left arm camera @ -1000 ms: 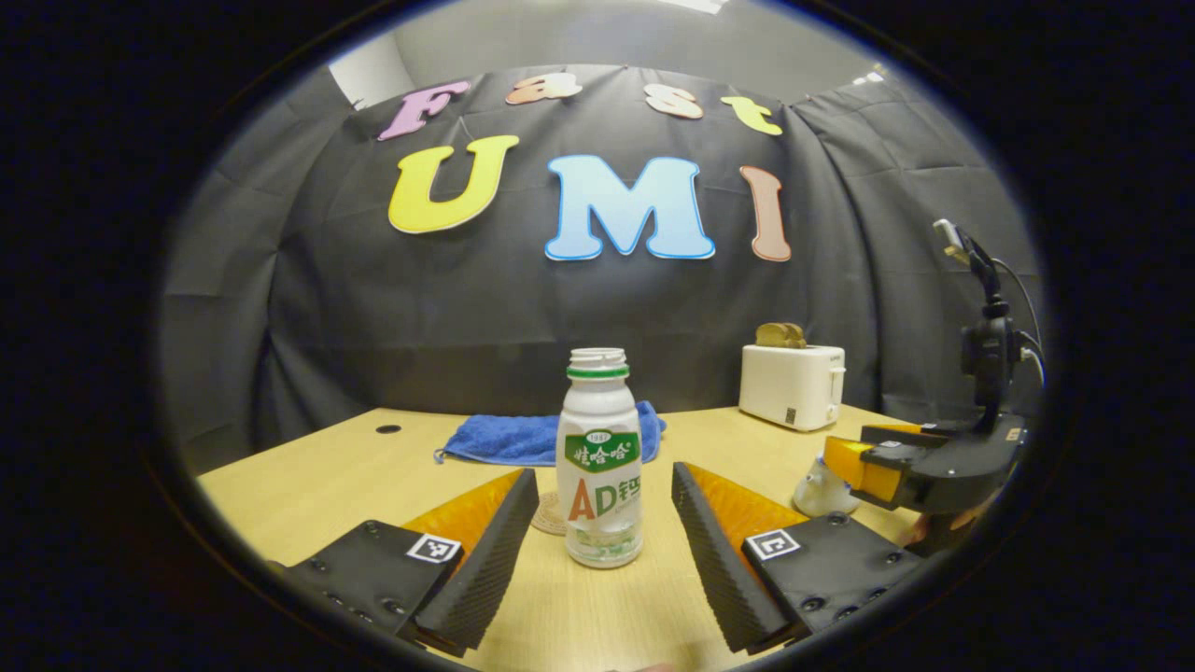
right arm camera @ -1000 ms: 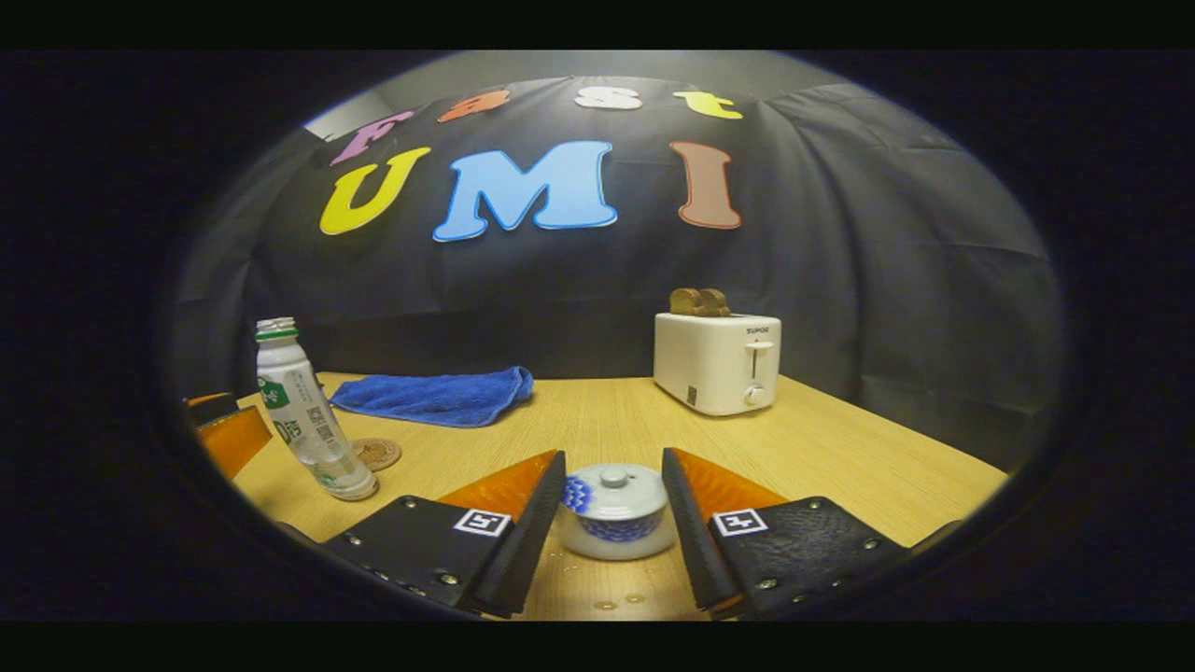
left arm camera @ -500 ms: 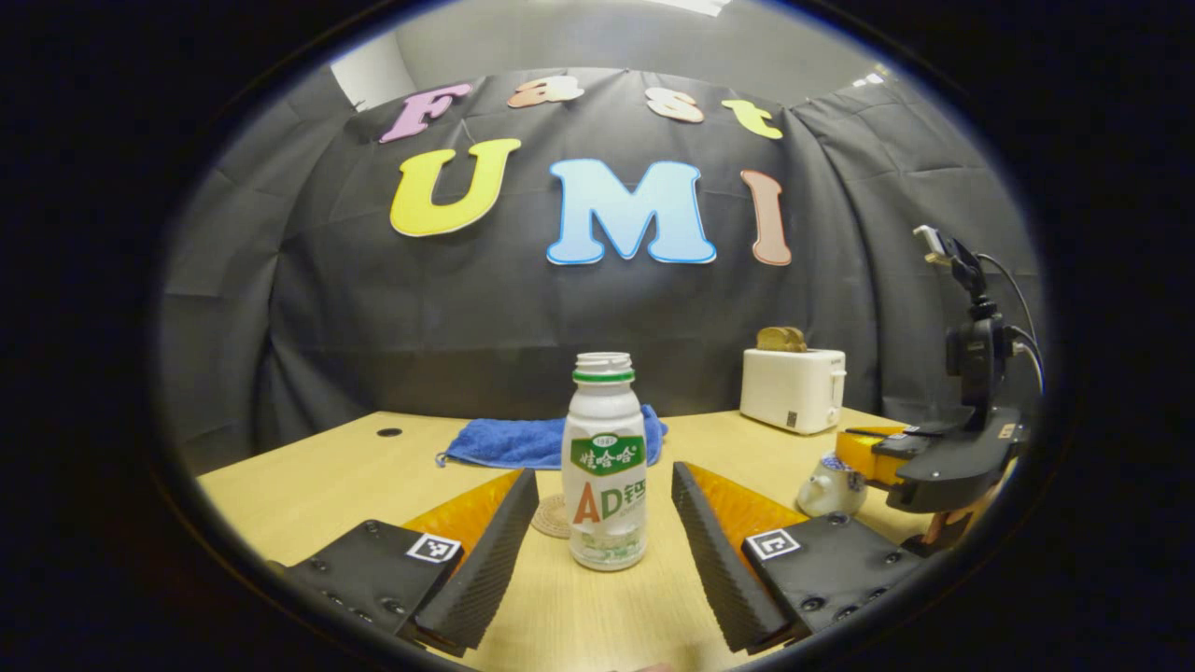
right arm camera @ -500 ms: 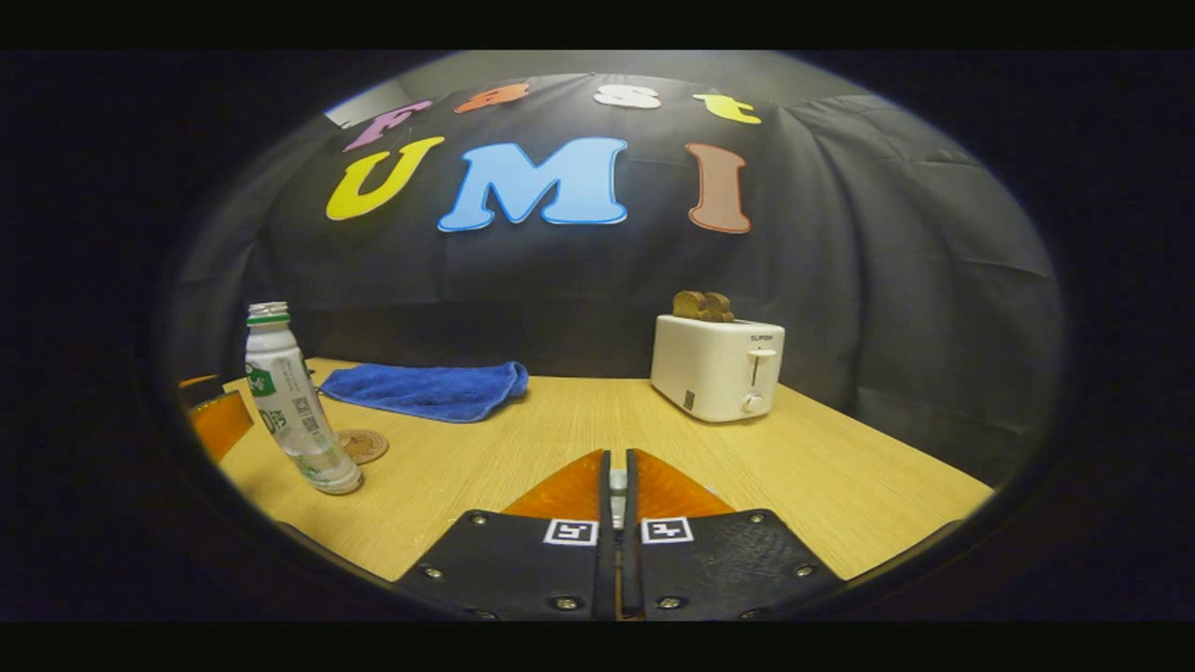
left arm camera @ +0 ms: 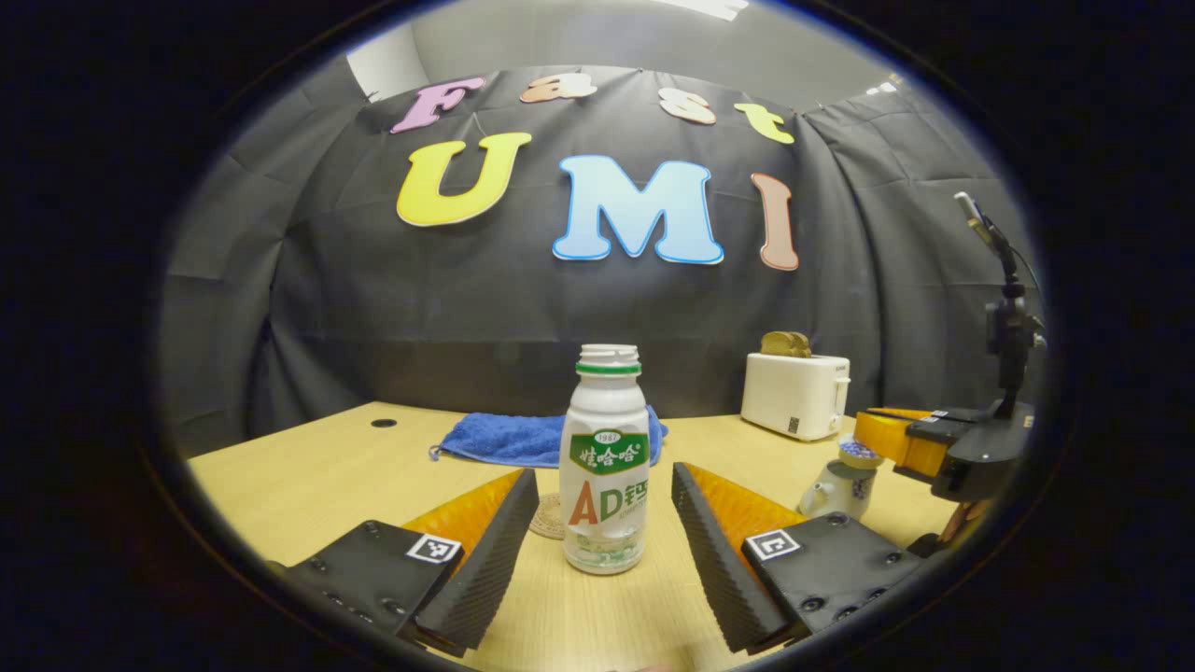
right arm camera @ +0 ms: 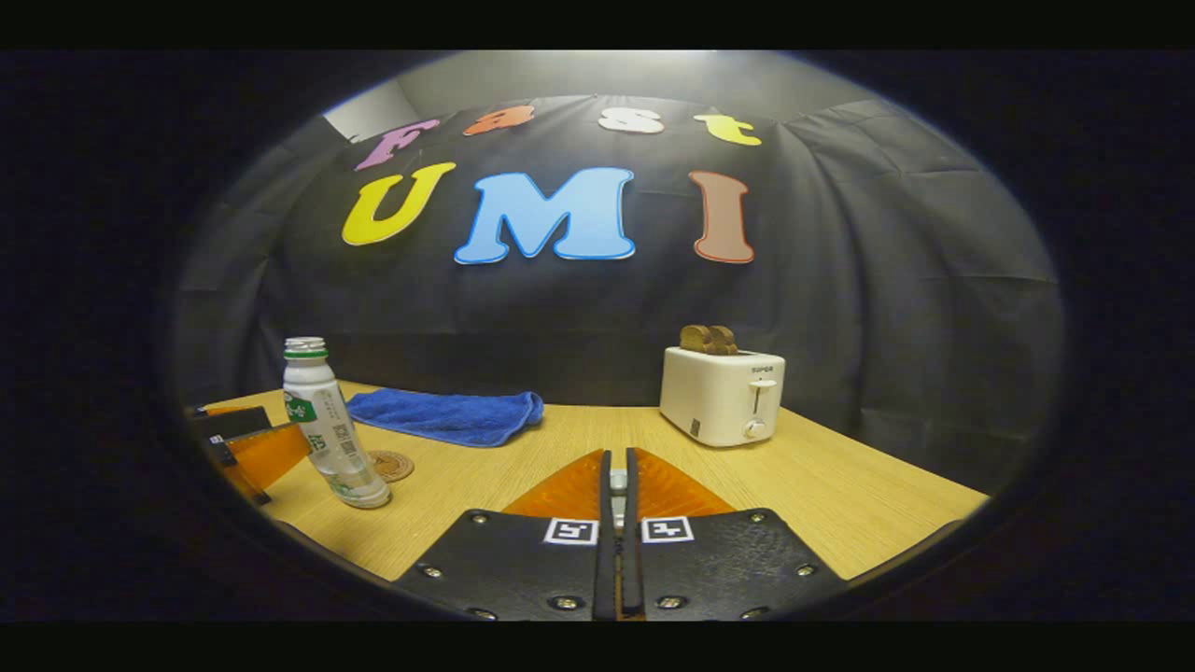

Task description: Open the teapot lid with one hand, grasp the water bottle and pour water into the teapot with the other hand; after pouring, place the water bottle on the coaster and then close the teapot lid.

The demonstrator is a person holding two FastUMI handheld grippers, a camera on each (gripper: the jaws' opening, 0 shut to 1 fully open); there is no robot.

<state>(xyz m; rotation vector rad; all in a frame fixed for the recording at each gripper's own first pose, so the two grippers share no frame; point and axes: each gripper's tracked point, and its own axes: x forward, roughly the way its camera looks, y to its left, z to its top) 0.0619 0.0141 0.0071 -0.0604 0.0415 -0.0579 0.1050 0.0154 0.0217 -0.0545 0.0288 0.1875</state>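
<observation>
A white uncapped water bottle (left arm camera: 607, 439) with a green label stands upright on the wooden table (left arm camera: 308, 467). My left gripper (left arm camera: 603, 481) is open, one finger on each side of the bottle, touching neither side. A round coaster (left arm camera: 544, 519) lies just behind the bottle. In the right gripper view my right gripper (right arm camera: 616, 457) is shut on the teapot lid (right arm camera: 616, 480), a white sliver between its fingers. The left gripper view shows the lid (left arm camera: 857, 451) raised a little above the white-and-blue teapot (left arm camera: 834, 492). The right gripper view also shows the bottle (right arm camera: 331, 425) and coaster (right arm camera: 390, 464).
A blue towel (left arm camera: 523, 439) lies at the back of the table, behind the bottle. A white toaster (left arm camera: 794, 397) with bread in it stands at the back right. A small dark hole (left arm camera: 383, 423) sits in the tabletop at the far left.
My right gripper closed on the teapot lid's knob and has since risen, lifting the lid off the pot. My left gripper has stayed open around the bottle.
</observation>
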